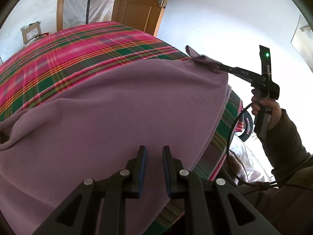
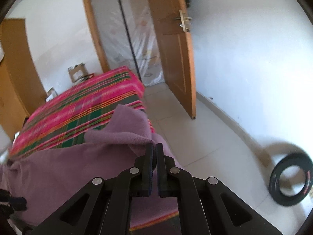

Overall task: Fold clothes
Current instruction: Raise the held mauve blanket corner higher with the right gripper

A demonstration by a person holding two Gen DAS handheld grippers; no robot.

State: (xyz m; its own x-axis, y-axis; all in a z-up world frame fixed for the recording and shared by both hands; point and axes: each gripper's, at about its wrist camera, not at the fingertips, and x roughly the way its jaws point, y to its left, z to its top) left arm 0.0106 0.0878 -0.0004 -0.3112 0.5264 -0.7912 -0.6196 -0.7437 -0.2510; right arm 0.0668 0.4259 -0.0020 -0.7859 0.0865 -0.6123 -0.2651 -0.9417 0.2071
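Note:
A mauve fleece garment [image 1: 117, 107] lies spread over a bed with a pink and green plaid cover [image 1: 78, 47]. My left gripper [image 1: 154, 150] hovers over the garment's near part; its jaws stand a little apart, and only flat cloth shows through the gap. At the bed's right edge my right gripper [image 1: 219, 67] is shut on a corner of the garment [image 1: 197, 56] and holds it lifted. The right wrist view shows that gripper [image 2: 155, 146] with its jaws together and the raised mauve corner [image 2: 127, 125] pinched at the tips. A hand [image 1: 268, 107] in a dark sleeve holds it.
A wooden door [image 2: 174, 54] stands open past the bed's far corner. A black ring [image 2: 291, 178] lies on the pale tiled floor to the right. A cardboard box [image 1: 31, 31] sits beyond the bed, a wooden cabinet [image 2: 15, 62] at the left. A cable [image 1: 232, 129] hangs from the right gripper.

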